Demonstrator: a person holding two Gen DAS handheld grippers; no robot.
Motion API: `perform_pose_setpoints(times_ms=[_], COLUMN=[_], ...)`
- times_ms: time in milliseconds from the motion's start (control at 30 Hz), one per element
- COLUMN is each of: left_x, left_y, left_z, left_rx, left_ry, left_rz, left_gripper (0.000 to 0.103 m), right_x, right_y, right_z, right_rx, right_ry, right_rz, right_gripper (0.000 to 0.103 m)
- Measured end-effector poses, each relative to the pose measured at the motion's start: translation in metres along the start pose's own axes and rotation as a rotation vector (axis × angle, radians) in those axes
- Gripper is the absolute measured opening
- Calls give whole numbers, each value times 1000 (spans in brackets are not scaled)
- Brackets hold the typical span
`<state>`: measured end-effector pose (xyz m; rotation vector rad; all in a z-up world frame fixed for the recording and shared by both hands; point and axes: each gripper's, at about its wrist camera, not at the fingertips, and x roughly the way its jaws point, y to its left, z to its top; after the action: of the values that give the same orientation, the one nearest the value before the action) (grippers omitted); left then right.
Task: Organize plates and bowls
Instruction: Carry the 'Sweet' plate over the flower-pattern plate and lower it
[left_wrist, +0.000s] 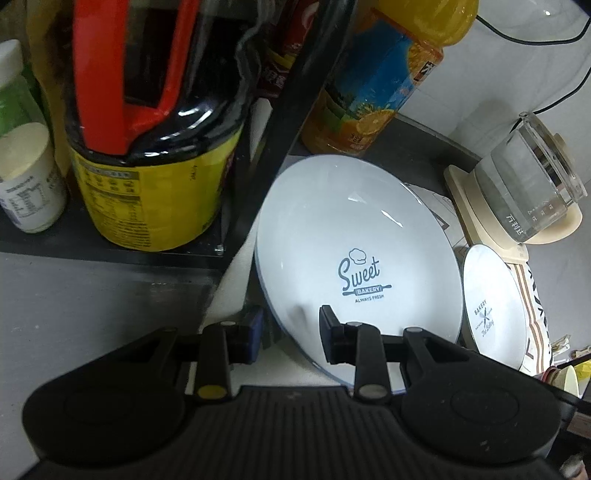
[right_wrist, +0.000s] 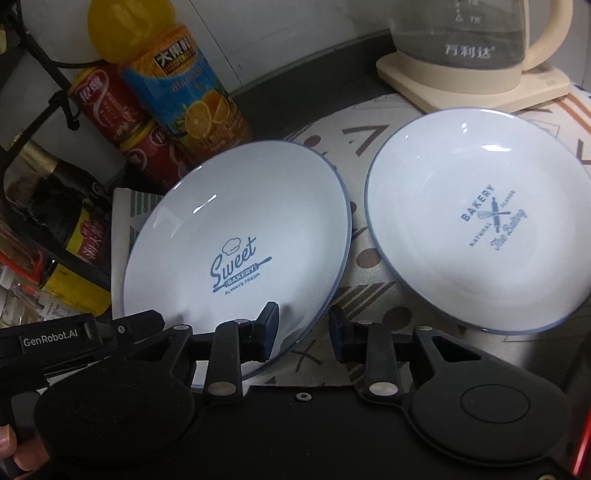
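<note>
Plainly found the left gripper partly open and holding nothing, one finger outside the near-left rim of the "Sweet Bakery" plate, the other over its white inside, no pad seen pressing. Found the right gripper much the same: partly open, empty, astride the near-right rim of that plate, inner finger above the dish, outer finger over the patterned cloth. Placed that plate straight ahead of both claws, on the cloth beside the black shelf, though could not tell whether flat or slightly tipped. Placed the second plate ahead and to the right of the right claw, just beside the first and not touching it. Judged the right hand nearer to it, so likely the one to fetch it for stacking. Counted two plates, no bowls, two claws, one glass kettle and one juice bottle.
</note>
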<state>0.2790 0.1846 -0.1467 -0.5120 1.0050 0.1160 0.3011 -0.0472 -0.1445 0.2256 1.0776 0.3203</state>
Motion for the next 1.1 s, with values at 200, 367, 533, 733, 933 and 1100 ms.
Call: perform_pose_setpoints(times_ms=[200, 367, 533, 733, 933, 1100], left_x=[16, 23, 21, 10, -7, -15], left_y=[4, 4, 3, -9, -14, -28], left_z=[3, 3, 3, 3, -2, -7], left_rx=[-33, -30, -13, 36, 47, 50], left_ry=[25, 11, -2, -37, -68, -87], left_rz=[-7, -18, -5, 2, -1, 3], left_gripper=[29, 23, 17, 17, 17, 17], right_x=[10, 13, 5, -8, -22, -39], right_y=[0, -4, -2, -3, -3, -4], right_z=[4, 10, 12, 17, 15, 7], right_rx=[14, 16, -8, -14, -33, -57], right_ry=[0, -2, -26, -61, -89, -119], right_rz=[7, 22, 45, 39, 50, 56], right_gripper=[21, 17, 13, 13, 13, 13])
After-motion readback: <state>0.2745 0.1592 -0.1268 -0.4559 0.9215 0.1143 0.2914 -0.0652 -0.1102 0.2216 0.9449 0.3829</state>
